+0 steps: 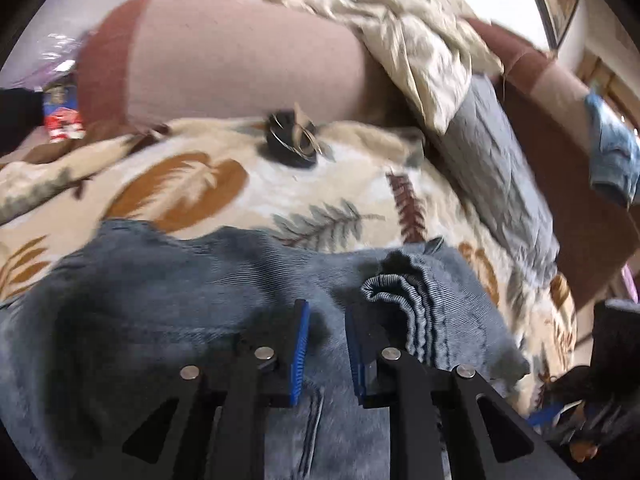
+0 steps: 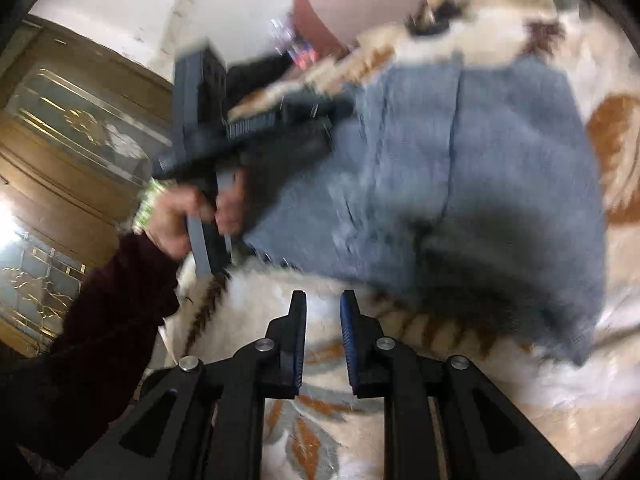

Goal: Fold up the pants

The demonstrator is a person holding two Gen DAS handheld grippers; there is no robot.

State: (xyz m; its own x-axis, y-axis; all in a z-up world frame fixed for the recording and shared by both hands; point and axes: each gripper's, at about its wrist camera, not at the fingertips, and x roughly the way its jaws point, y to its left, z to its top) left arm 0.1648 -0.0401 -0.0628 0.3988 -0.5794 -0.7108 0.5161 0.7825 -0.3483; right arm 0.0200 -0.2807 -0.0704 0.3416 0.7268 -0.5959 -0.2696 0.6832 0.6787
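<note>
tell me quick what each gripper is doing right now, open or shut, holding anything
Left gripper: open, empty, over the jeans.
Right gripper: open, empty, over the leaf-print blanket.

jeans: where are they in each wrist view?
Left wrist: jeans fill the lower frame, under the open left gripper.
Right wrist: jeans lie upper right, beyond the open right gripper.
Shared landmark: the leaf-print blanket beneath them.

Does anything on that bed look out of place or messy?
Yes. A dark round object with metal rings lies on the leaf-print blanket beyond the jeans, which seems odd for a folding spot. A printed cloth is crumpled over the pink cushion.
</note>
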